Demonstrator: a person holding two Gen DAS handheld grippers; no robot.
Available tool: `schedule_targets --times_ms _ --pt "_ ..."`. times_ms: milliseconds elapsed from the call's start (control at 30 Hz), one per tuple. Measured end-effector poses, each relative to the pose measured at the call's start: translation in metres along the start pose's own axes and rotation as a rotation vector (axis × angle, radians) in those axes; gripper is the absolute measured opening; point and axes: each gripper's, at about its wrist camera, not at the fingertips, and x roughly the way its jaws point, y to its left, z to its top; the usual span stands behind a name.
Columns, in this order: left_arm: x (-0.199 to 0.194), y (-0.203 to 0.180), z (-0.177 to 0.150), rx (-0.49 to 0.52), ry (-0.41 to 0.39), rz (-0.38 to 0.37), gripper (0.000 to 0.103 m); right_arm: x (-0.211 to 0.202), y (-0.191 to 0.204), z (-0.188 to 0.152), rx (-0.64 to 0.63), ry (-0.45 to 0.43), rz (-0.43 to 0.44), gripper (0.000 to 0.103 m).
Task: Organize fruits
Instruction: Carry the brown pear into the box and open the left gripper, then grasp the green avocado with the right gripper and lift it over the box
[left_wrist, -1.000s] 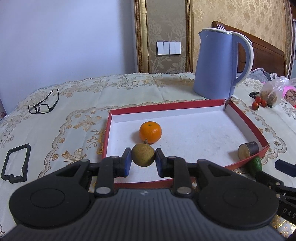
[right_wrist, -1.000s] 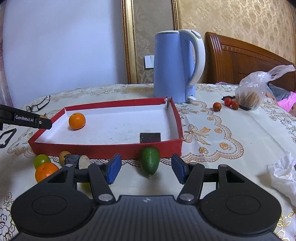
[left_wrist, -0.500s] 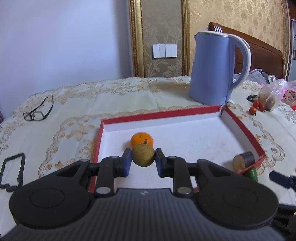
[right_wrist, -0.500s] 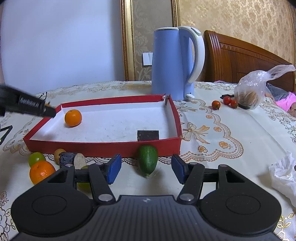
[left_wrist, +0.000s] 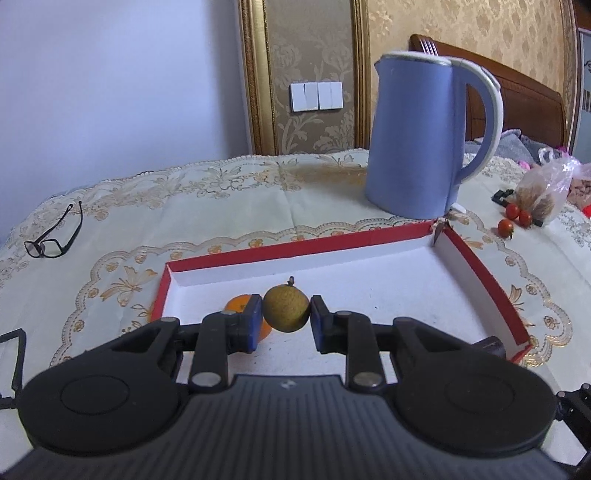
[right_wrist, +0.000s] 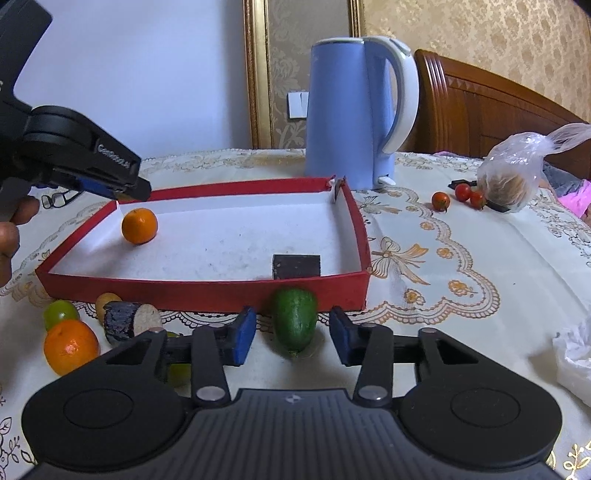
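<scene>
My left gripper (left_wrist: 285, 314) is shut on a small brown-green round fruit (left_wrist: 286, 309) and holds it over the left part of the red tray (left_wrist: 295, 248), just above an orange (left_wrist: 236, 304) that lies in the tray. The right wrist view shows that orange (right_wrist: 139, 225) inside the tray (right_wrist: 207, 291), with the left gripper (right_wrist: 110, 181) above the tray's far left corner. My right gripper (right_wrist: 290, 334) is open, its pads on either side of a green avocado-like fruit (right_wrist: 294, 319) that lies on the cloth against the tray's near wall.
A blue kettle (right_wrist: 354, 118) stands behind the tray. An orange (right_wrist: 70, 345), a green fruit (right_wrist: 60, 313), a small yellow fruit (right_wrist: 107, 300) and a dark cut piece (right_wrist: 127, 322) lie front left. Cherry tomatoes (right_wrist: 441, 200), a plastic bag (right_wrist: 513, 177) and glasses (left_wrist: 51, 236) are further off.
My left gripper has lifted and carried the brown-green fruit forward over the tray, past the orange. My right gripper has crept closer to the green fruit, still open.
</scene>
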Motion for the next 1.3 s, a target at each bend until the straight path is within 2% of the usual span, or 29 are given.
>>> schedule_targets --times_ms 667,767,933,1067,1233,1300 --pt "0.051 -0.020 0.004 0.046 0.081 0.028 0.027 0.009 0.002 0.000 -0.014 0.023 -0.005 0.033" --pt "0.053 -0.020 0.004 0.046 0.079 0.041 0.038 0.009 0.002 0.001 -0.014 0.026 -0.005 0.033" --pt "0.043 -0.018 0.008 0.031 0.060 0.034 0.041 0.011 0.000 0.001 -0.002 0.033 -0.009 0.029" --pt "0.017 -0.015 0.006 0.032 0.007 0.033 0.059 0.011 0.000 0.001 -0.003 0.034 -0.010 0.028" --pt "-0.012 -0.008 0.004 0.016 -0.044 0.002 0.061 0.010 0.003 0.001 -0.011 0.034 -0.016 0.028" --pt "-0.021 -0.005 0.003 0.007 -0.056 -0.003 0.066 0.010 0.003 0.001 -0.008 0.034 -0.014 0.028"
